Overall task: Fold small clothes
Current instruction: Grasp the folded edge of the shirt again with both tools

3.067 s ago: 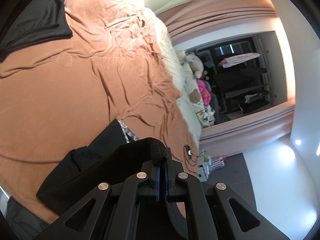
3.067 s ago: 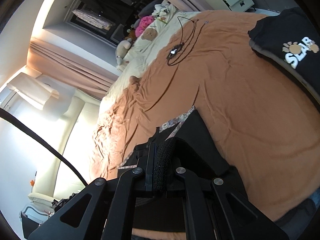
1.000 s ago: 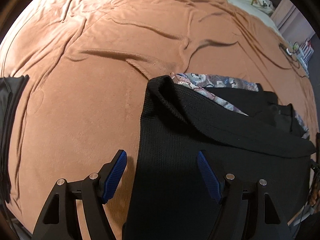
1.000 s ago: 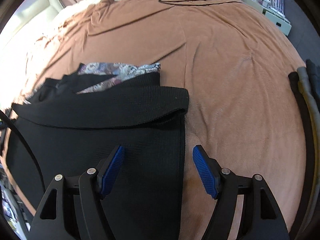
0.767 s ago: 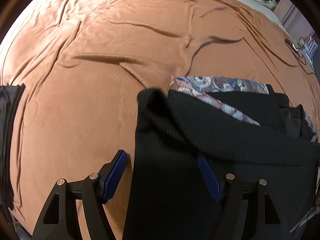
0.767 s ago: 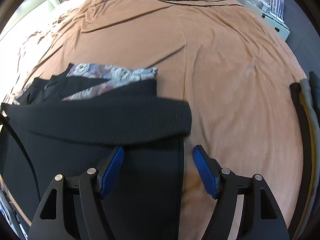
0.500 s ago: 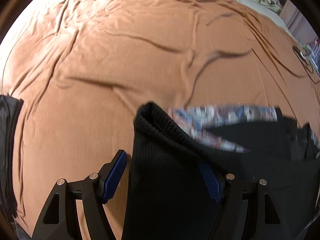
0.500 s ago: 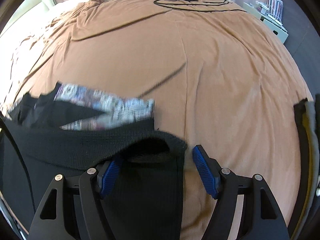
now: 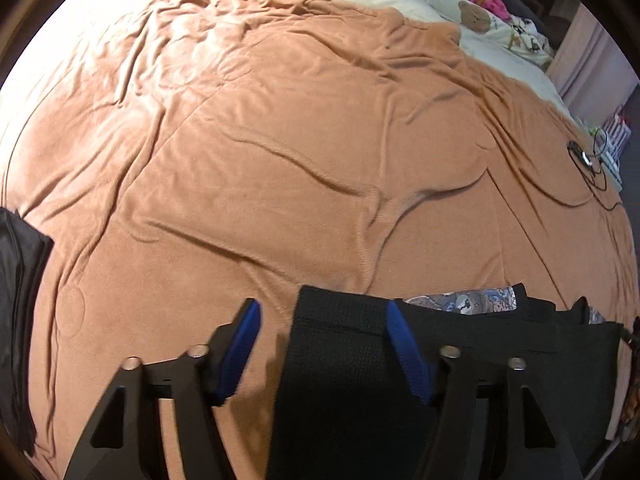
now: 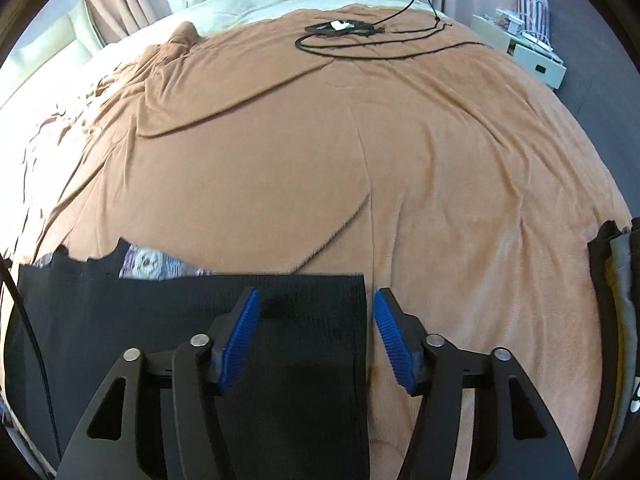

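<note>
wrinkled orange-brown plush blanket (image 10: 360,140) covering bed | coiled black cable (image 10: 360,36) at 12 o'clock | white drawer unit (image 10: 532,56) at 2 o'clock | brown teddy-bear cushion (image 9: 474,16) at 1 o'clock

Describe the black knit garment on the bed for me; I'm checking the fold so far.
The black knit garment is ribbed-looking dark fabric lying flat on the brown blanket, its far edge straight with squared corners. A floral patterned piece peeks out beyond that edge. The left gripper straddles one corner and the right gripper the other; both sets of jaws are closing, fabric between them, pads not yet pressing.
</note>
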